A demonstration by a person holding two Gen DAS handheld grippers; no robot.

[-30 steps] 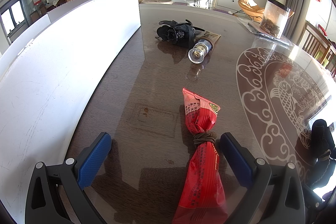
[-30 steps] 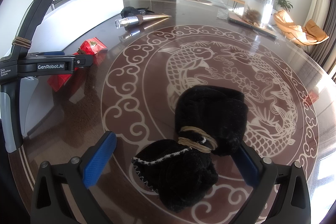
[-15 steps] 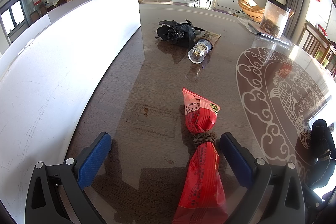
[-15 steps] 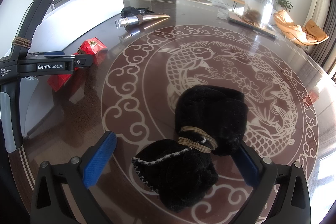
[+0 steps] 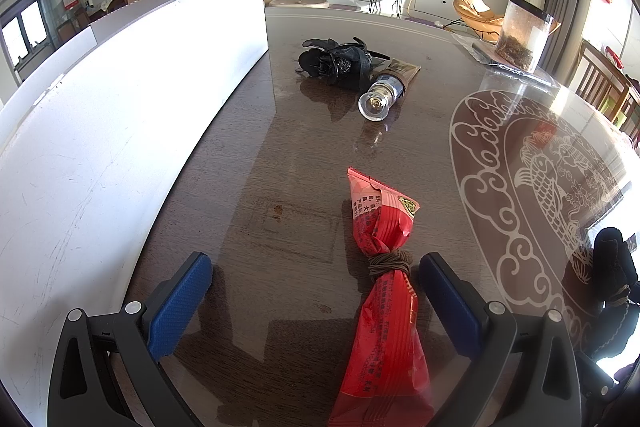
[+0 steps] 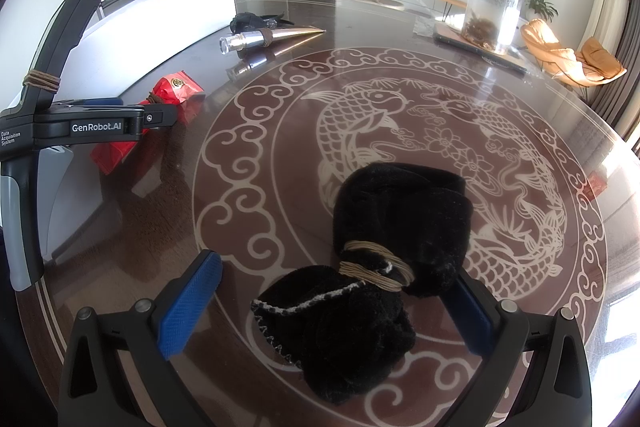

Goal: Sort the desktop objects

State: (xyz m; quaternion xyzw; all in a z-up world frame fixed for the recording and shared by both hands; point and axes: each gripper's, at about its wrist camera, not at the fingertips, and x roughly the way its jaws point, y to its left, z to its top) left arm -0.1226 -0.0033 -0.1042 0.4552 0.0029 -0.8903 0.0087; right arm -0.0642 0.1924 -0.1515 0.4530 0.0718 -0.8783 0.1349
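Sorting looks barely begun: our left gripper [image 5: 316, 291] gapes around the red packet [image 5: 386, 291] near the table's [image 5: 280, 155] near edge, our right gripper [image 6: 340, 301] wide around the black pouch [image 6: 400, 211] mid-table; nothing lifted yet.

White board [image 5: 132, 115] walls the left; table [image 5: 280, 163] ahead lies open.

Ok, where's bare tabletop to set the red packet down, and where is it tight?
Bare wood runs between the red packet and the silver tube, alongside the white board. The fish inlay beyond the black pouch is also free. It is crowded at the far end, where the tube touches the black hair clip.
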